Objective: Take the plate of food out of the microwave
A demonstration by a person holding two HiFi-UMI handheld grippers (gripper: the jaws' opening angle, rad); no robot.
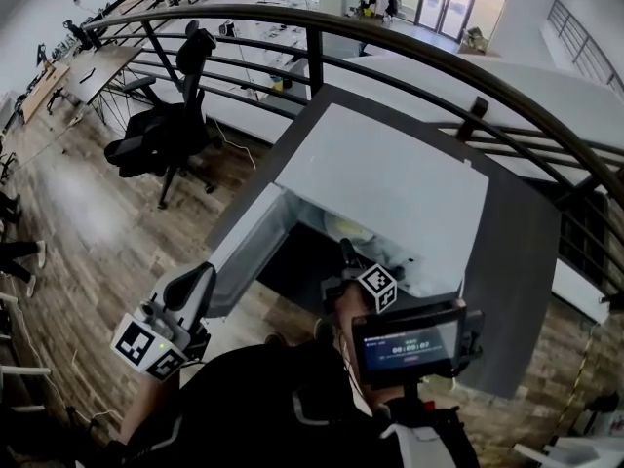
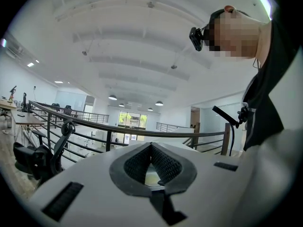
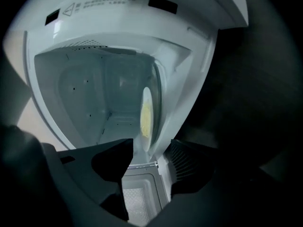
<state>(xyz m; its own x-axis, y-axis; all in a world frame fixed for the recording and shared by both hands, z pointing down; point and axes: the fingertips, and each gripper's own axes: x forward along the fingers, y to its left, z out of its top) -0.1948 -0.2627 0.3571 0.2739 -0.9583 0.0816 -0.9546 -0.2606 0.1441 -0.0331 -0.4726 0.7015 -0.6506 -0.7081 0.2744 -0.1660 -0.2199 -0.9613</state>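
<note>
Plate of food inside open microwave; right claw spread wide, left claw pressed together

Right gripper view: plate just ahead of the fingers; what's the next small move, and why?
Probably ease the right gripper forward so its open fingers straddle the near rim of the plate; it sits just beyond them in the microwave, ungripped.

The microwave is viewed steeply from above by the head camera. Its open inside is faced at close range, rolled sideways, from the right hand-held gripper. The railing is shared with the level left gripper view.
</note>
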